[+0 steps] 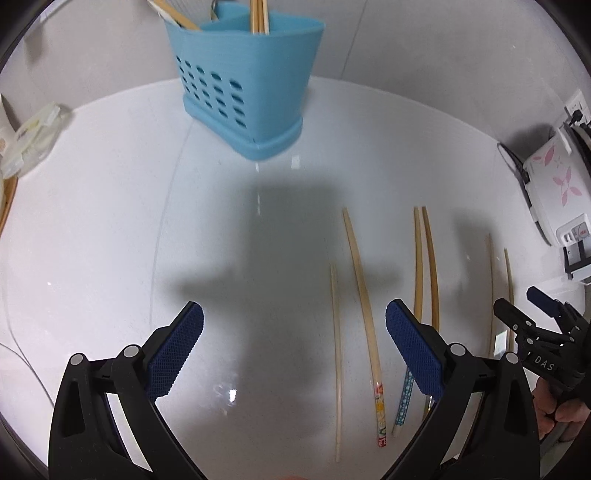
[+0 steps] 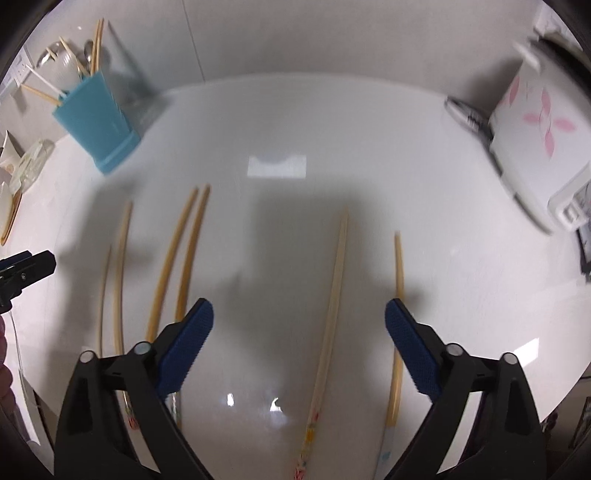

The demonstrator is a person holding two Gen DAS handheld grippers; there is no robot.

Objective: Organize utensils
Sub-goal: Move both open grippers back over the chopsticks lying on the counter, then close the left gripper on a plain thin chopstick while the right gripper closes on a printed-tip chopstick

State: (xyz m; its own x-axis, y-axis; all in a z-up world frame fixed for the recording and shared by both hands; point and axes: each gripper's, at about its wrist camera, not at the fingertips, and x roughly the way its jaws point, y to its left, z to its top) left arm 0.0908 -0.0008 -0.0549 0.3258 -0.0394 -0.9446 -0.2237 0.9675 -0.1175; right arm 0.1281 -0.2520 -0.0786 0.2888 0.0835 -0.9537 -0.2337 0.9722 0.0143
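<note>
Cut off: your view loses the tops of the wooden chopsticks (image 1: 258,16) in the blue plastic perforated caddy (image 1: 245,85).
Blurred: your white flower-printed appliance (image 2: 535,136).

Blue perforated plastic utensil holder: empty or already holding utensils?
Holding utensils: the blue perforated plastic utensil holder stands upright with wooden chopsticks sticking out.

The only lettering that reads clearly is "DAS", in white capitals on the black body of the right gripper (image 1: 543,314), seen at the right edge of the left wrist view. The white appliance (image 1: 554,184) has small marks on its control panel, perhaps button labels, but they are too blurred to read.
</note>
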